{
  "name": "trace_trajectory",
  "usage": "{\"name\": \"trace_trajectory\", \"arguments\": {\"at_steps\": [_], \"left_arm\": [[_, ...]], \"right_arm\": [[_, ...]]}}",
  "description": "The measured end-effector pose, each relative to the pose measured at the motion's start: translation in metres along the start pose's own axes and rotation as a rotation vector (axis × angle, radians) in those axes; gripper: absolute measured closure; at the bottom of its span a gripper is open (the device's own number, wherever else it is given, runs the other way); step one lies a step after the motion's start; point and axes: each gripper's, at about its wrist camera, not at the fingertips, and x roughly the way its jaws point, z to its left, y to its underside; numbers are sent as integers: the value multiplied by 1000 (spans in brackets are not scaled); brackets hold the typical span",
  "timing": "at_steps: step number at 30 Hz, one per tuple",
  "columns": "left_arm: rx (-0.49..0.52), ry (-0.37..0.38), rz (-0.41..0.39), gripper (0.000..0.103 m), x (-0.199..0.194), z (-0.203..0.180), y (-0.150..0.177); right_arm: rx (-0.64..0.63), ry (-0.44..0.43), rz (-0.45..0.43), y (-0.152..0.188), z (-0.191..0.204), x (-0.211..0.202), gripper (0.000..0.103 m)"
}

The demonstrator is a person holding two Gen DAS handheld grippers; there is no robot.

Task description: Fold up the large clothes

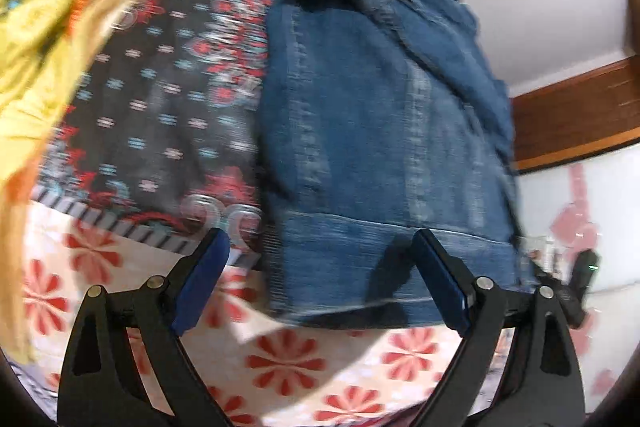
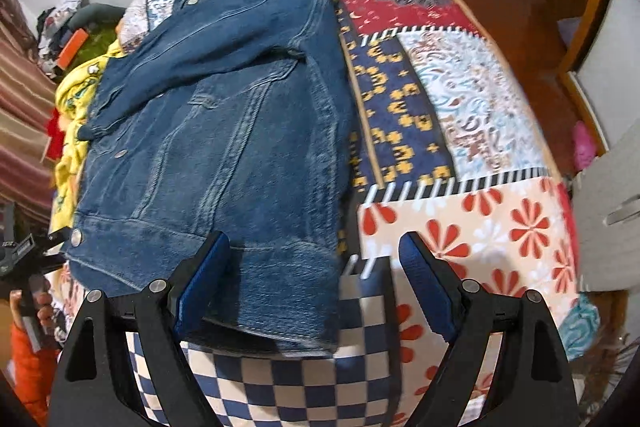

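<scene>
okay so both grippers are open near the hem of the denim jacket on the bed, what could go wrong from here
The denim jacket is already doubled over, so the right gripper or the left gripper might pinch only the top layer at the hem. A sleeve lies loose on top and may slide off when lifted.

Blue denim jacket [image 2: 224, 131] lies half-folded, sleeve across its front.

Jacket [image 2: 224, 131] on quilt [image 2: 460, 99]

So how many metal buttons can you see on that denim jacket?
3 on the denim jacket: one on the waistband, one mid-front, one near the collar. Folds may hide others.
</scene>
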Motion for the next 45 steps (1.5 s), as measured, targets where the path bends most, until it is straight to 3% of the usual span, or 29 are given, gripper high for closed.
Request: {"name": "trace_trajectory", "arguments": {"at_steps": [2,5,6,7,8,10,14,23,30,38,45], "left_arm": [[31,18,8,17,4,-10,2],[72,-15,-9,29,7,-20,5],[79,-32,-21,37,7,-22,6],[86,-47,-32,50,5,-24,6],[98,-67,-48,56,1,-27,7],[121,-95,-75,80,-6,-30,5],[187,-118,-131,86,-27,-43,-2],[337,-72,-315,91,-81,-106,-39],[378,-3,-433,92,-103,-143,-114],[233,-3,-478,92,-64,-136,-237],[171,-106,-383,92,19,-111,-303]], "right_arm": [[6,-34,6,0,1,4,22],[-3,-71,-11,4,5,6,41],[-6,-91,-13,4,7,5,51],[-12,-97,-13,4,10,4,55],[-27,-85,-21,4,13,3,59],[-51,-64,-33,4,16,2,76],[-71,-87,-50,-6,20,-3,86],[-202,-90,-202,-41,51,-41,89],[-264,-50,-342,-96,70,-61,89],[-239,25,-428,-209,89,-28,90],[-150,46,-329,-268,79,46,90]]}}
